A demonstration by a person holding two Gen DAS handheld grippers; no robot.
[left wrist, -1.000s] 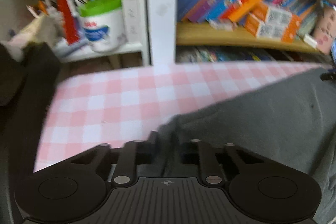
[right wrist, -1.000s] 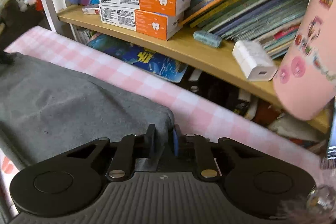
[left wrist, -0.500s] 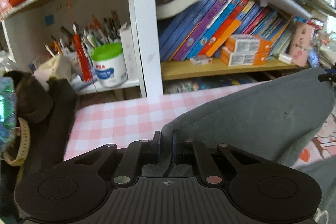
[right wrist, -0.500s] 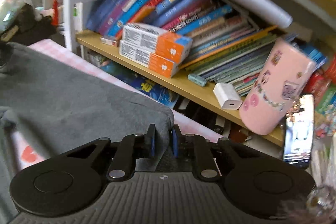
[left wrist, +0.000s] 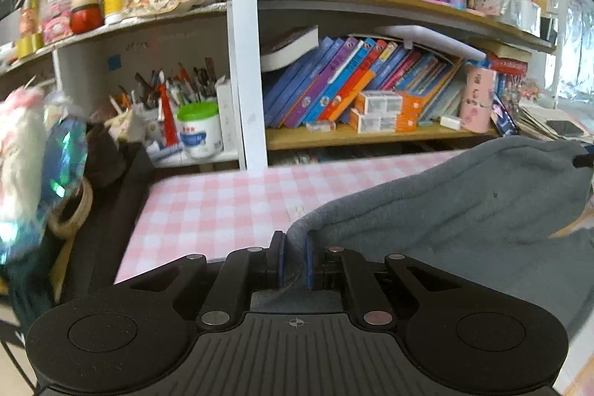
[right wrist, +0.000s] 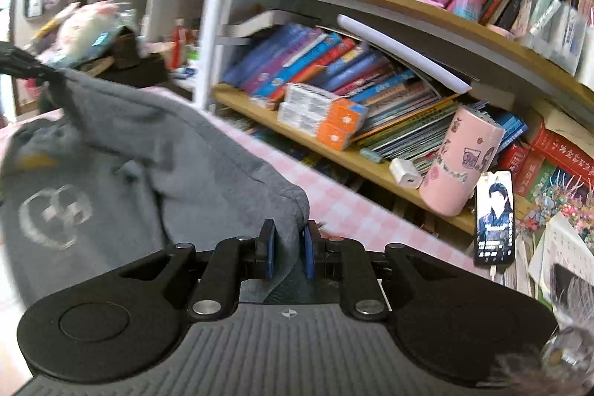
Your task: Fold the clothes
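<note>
Left tool (left wrist: 293, 260) clamped on grey garment (left wrist: 464, 206) corner | right tool (right wrist: 287, 249) clamped on other corner

L gripper (left wrist: 293, 253) pinching grey garment (left wrist: 464, 203), pink checked tabletop (left wrist: 222, 203)

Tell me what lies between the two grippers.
The grey garment spans from the right gripper to the left gripper, pinched at both ends; both wrist views show this.

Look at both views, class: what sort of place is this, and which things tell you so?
Most likely a home study or child's bedroom. Crowded shelves of books stand behind a table with a pink checked cloth, a pot of pens sits to one side, and plush toys are piled nearby.
</note>
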